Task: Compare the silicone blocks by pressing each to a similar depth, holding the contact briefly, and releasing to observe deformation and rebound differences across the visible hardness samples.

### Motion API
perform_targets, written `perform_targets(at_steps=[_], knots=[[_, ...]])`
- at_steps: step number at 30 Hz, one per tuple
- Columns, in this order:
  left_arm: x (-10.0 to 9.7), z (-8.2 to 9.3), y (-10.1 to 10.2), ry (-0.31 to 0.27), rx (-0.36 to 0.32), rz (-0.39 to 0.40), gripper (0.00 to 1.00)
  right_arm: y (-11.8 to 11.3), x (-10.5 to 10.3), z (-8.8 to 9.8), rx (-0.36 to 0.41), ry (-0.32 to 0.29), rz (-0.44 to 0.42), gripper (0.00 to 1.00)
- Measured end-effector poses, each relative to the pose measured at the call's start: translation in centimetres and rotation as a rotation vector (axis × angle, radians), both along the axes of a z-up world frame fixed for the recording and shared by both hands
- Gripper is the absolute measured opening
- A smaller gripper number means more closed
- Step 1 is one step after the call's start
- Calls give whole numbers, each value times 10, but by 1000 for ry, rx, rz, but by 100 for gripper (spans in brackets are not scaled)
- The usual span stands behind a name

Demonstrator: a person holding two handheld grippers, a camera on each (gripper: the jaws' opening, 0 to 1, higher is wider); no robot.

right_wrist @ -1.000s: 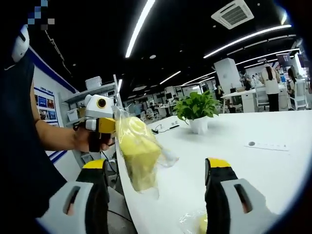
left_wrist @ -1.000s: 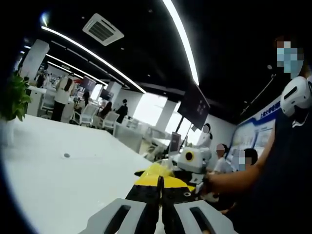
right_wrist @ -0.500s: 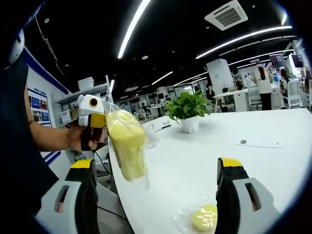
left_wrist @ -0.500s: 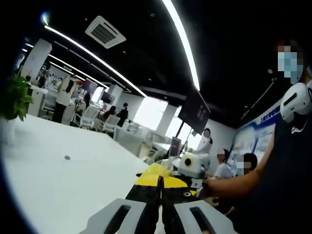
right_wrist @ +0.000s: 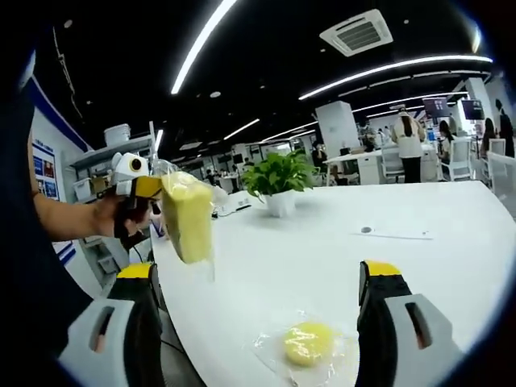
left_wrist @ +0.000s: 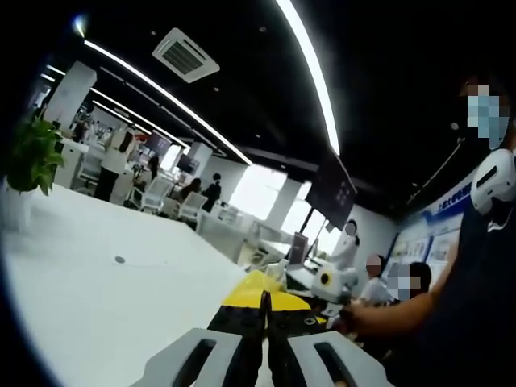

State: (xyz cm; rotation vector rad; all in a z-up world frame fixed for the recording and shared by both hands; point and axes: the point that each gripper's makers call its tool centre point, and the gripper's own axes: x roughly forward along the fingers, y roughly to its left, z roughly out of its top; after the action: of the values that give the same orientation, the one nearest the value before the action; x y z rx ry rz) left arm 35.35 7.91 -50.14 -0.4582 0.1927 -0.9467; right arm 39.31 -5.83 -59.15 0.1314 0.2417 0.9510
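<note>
Between the closed jaws of the left gripper [right_wrist: 149, 187] hangs a yellow block [right_wrist: 187, 216] in a clear bag, above the table [right_wrist: 451, 242] edge. Right gripper [right_wrist: 262, 278] stands wide open, empty, over a round yellow sample [right_wrist: 305, 343] in plastic.

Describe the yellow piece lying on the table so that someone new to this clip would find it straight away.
Start at the big white table in the right gripper view and follow its near edge. The round yellow block lies flat there in a clear wrapper, between the right gripper's open jaws. The other yellow block hangs in a bag, pinched by the left gripper.
</note>
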Motion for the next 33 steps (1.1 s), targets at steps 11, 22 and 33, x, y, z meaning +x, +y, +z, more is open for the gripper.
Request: perform_targets(at_steps=[11,22,33], knots=[[3,-9,7,23,6,11,0,-45,-5,-23,-62,-1,-114,96],[5,-17,23,51,-5,36,0,-88,-17,-61,-148,40,-272,96],[9,-35,32,100,-21,41,0,-98,-24,-64,-144,15,-312,96]])
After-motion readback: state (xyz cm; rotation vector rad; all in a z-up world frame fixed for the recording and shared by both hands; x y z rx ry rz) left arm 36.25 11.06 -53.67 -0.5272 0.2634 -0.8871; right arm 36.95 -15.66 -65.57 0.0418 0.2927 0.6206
